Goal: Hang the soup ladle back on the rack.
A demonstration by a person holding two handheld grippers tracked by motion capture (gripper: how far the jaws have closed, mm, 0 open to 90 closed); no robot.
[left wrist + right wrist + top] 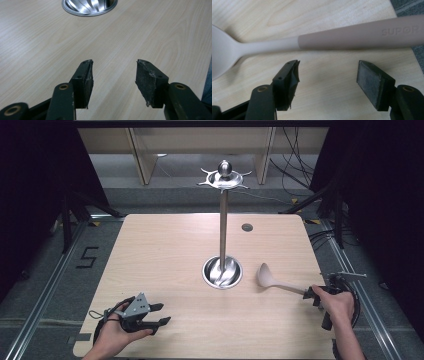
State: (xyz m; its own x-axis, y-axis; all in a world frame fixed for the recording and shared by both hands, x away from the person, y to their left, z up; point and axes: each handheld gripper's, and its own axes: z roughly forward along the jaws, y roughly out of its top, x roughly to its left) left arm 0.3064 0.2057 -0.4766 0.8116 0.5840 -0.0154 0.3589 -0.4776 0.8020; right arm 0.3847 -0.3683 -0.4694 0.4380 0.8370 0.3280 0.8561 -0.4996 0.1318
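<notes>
Beige ladle (352, 37), darker "SUPOR" handle

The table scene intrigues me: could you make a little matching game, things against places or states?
Things:
1. beige plastic ladle
2. tall steel rack with round dish base
3. left gripper
4. right gripper

States:
A. open over bare wood
B. stands upright mid-table
C. lies flat near the right edge
D. open just short of the handle

Pairs: 1-C, 2-B, 3-A, 4-D
</notes>
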